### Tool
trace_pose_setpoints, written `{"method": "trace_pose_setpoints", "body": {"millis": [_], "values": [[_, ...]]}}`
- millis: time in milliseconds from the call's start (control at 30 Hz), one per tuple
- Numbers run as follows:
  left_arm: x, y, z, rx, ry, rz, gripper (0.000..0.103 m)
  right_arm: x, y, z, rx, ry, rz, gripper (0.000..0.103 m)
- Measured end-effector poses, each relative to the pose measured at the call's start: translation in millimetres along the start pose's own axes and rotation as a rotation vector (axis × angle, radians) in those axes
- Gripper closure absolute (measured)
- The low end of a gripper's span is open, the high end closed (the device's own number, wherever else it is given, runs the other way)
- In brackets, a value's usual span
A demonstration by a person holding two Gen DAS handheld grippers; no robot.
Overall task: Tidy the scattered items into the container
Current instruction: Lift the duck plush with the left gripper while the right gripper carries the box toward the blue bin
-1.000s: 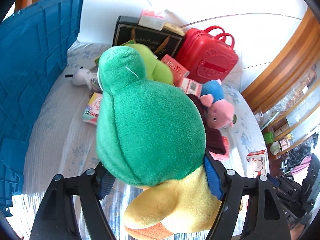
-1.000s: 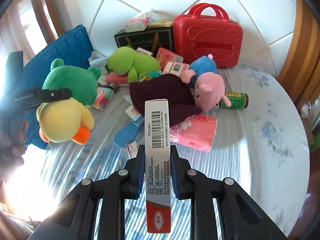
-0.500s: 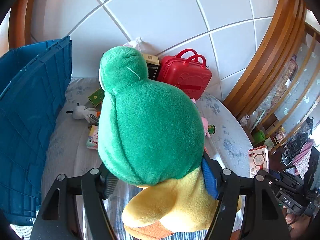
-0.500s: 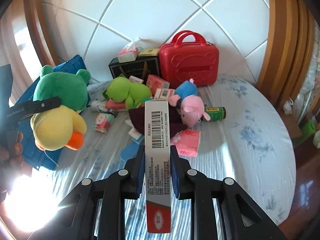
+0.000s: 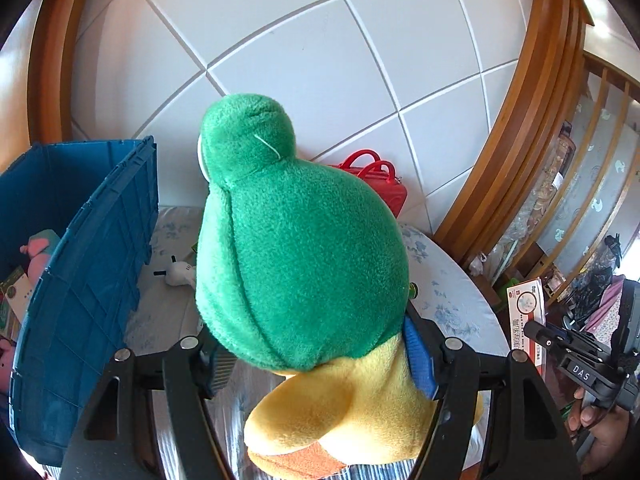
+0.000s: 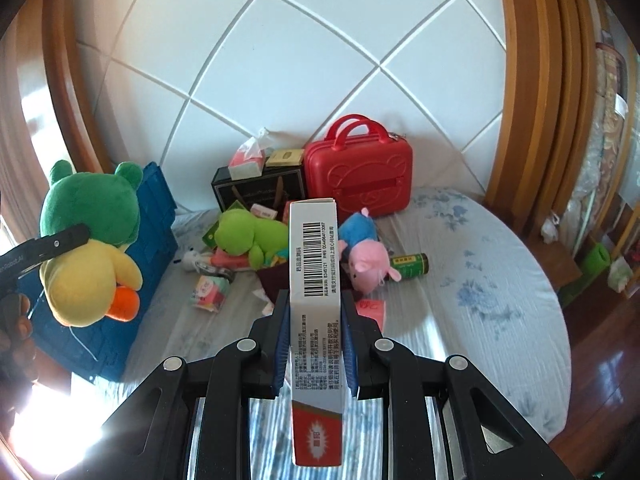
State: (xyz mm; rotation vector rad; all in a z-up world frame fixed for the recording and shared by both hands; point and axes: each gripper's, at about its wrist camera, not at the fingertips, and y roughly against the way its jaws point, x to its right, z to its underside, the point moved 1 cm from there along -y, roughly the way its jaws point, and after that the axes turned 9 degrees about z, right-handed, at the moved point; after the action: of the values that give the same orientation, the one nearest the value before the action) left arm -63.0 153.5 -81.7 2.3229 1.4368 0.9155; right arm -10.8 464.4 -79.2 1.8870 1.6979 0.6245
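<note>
- Left gripper has its pads squeezed wide around a big plush frog, green head and yellow body, so the toy fills the space between the fingers and sticks up past the tips.
- Blue crate sits off to that gripper's left, below it, with a pink toy and a green-and-white card inside; what else is down in there is hard to make out.
- Right gripper is clamped tight on a slim white box with a barcode and a red end, standing on edge between the blue pads.
- Straight ahead of the right gripper, down on the flowery bed sheet, is the leftover pile: a lime-green plush, a pink pig plush, a small green bottle and a pink tissue pack.
- Beyond the pile, against the tiled wall, stand a red case and a black gift bag, touching side by side.
- A person's fingers show under the right tool.
</note>
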Motion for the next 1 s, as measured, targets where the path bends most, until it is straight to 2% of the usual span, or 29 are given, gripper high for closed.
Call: {"method": "trace_pose_setpoints", "body": {"millis": [400,1000], "values": [[-29.1,47.8,-30.7,0.065,-0.030,0.046,0.034,-51.5,27.1,-23.9,0.058,-0.001,0.020,0.081],[-137.6,113.3,-40.1,0.121,0.017,-0.006,0.034,-172.9,33.1,-55.6,0.094,0.072,-0.057,0.081]]}}
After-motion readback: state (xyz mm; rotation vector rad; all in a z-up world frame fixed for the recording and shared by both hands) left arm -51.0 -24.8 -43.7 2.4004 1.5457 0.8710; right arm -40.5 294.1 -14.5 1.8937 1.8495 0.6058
